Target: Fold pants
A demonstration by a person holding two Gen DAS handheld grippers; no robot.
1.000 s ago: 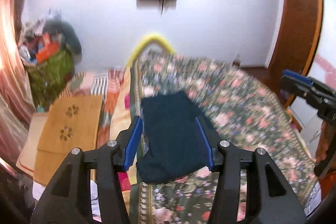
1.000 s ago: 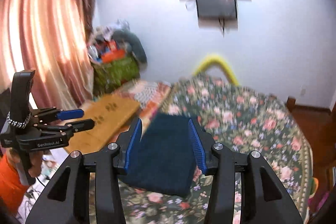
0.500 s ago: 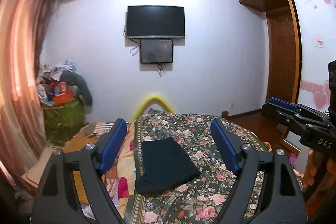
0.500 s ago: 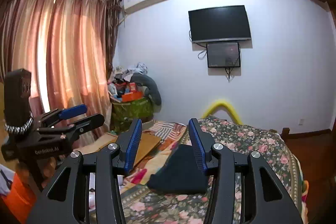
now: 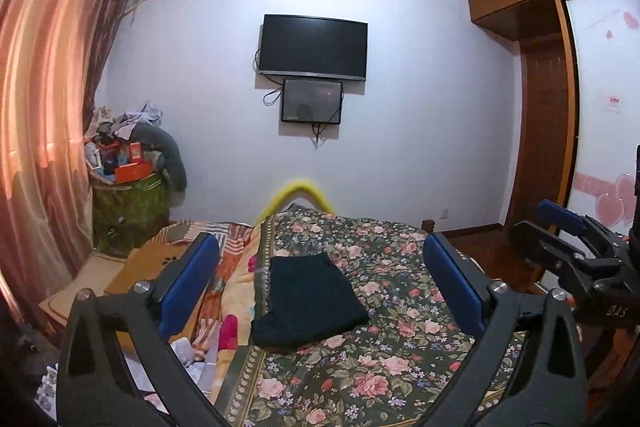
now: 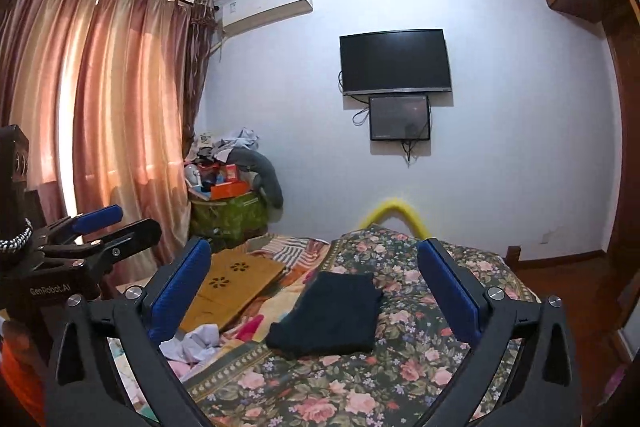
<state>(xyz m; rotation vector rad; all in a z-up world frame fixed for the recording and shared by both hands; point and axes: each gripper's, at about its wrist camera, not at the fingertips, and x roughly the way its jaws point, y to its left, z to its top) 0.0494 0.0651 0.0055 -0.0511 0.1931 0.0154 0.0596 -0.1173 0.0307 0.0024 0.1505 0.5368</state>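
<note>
Dark navy cloth pants, folded into a compact rectangle — lying free on the floral-quilted bed, both the left gripper and right gripper drawn back, jaws just opened wide and empty — folding apparently complete.

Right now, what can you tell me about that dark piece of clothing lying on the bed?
The dark pants look like soft, plain, near-black fabric, folded into a compact, roughly rectangular bundle. They lie flat on the floral bedspread, close to its left border beside the orange patterned blanket. Only the bedspread touches them; both grippers stand wide open and well clear of them.
</note>
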